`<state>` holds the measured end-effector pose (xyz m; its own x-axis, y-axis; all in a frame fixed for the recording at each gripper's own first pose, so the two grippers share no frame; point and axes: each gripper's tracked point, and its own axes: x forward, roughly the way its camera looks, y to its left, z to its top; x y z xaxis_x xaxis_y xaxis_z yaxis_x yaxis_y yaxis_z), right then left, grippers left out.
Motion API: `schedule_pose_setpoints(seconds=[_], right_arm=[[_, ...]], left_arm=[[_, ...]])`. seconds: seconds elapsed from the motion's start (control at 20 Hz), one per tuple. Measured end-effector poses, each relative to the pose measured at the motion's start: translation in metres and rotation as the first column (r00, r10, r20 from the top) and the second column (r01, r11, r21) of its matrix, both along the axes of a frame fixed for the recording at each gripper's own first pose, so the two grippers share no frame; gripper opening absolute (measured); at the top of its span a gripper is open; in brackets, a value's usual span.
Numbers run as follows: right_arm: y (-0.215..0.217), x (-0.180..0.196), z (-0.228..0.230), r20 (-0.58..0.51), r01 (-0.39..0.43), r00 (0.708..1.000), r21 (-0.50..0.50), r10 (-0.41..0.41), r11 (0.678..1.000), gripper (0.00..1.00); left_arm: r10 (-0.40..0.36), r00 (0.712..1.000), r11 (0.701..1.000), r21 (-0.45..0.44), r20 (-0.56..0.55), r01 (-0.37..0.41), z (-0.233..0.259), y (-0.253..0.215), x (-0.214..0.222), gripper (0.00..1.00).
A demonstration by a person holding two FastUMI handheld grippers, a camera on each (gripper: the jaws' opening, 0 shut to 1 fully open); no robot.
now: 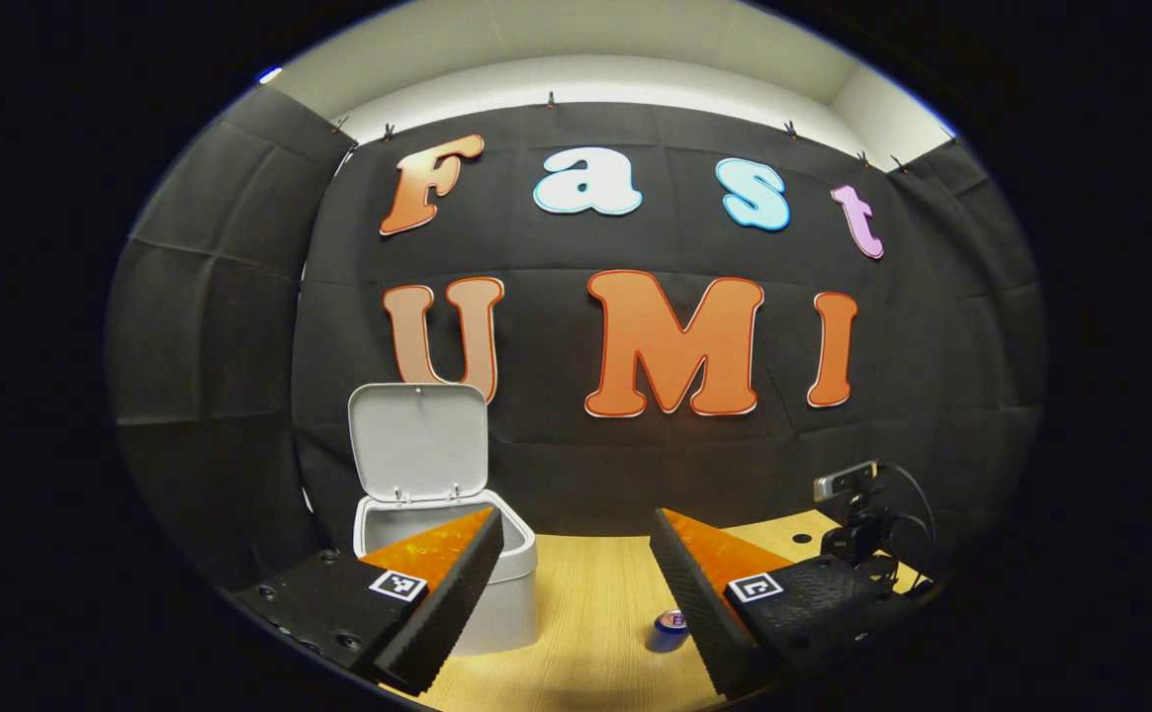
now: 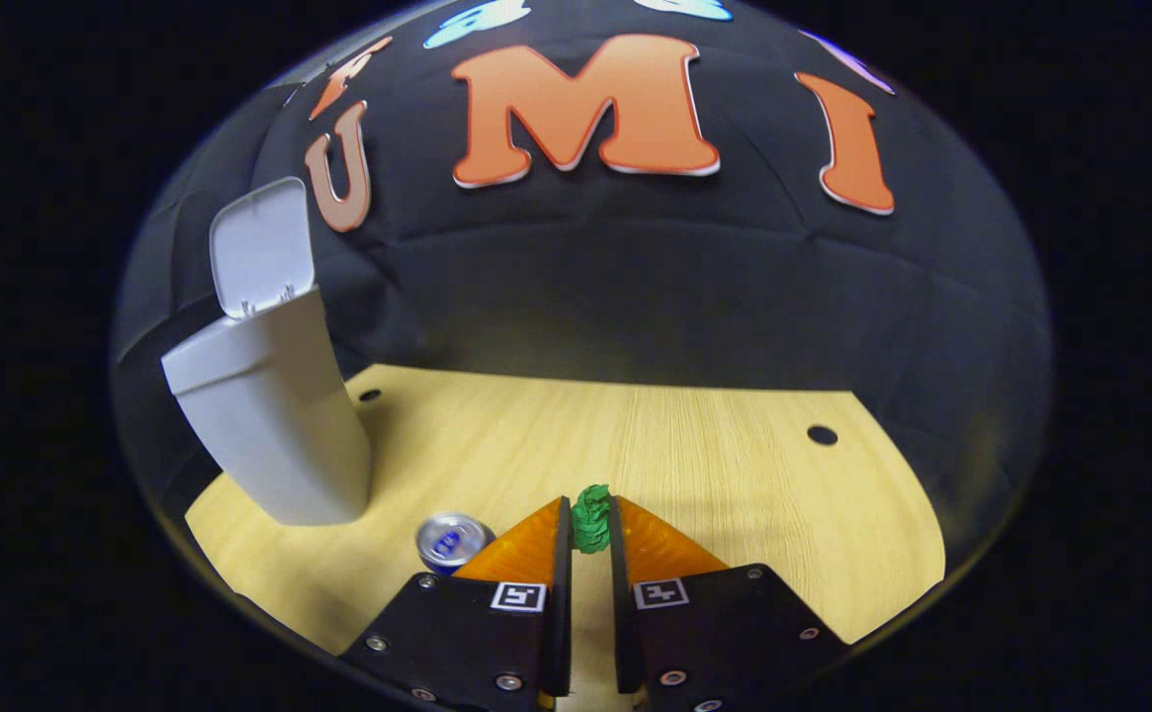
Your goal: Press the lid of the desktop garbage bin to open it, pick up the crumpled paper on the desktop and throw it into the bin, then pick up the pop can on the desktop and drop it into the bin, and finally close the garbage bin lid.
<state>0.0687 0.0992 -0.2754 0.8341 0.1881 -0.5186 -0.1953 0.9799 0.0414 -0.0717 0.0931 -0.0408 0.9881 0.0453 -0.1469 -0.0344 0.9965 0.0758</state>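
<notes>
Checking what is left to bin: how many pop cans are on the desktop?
1. The pop can stands on the desktop between the bin and the right gripper.

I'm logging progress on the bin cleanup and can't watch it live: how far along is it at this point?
Done: the bin lid stands open above the garbage bin. In hand: the right gripper is shut on the green crumpled paper, low over the desktop, not yet at the bin. Left: drop the paper in, bin the pop can standing on the desktop, close the lid. The left gripper is open.
</notes>
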Motion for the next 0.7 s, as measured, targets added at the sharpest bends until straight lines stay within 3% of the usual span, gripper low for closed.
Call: schedule_pose_setpoints(seconds=[0.2, 0.7], right_arm=[[0.037, 0.006, 0.063, 0.110, -0.071, 0.992, 0.033, 0.067, 0.997, 0.18], [0.158, 0.011, 0.143, 0.247, -0.283, 0.936, 0.104, 0.251, 0.953, 0.17]], left_arm=[[0.002, 1.000, 1.000, -0.013, 0.014, -0.002, 0.000, 0.013, 0.001, 0.95], [0.126, 0.991, 0.992, -0.001, 0.050, -0.126, 0.008, 0.087, -0.026, 0.95]])
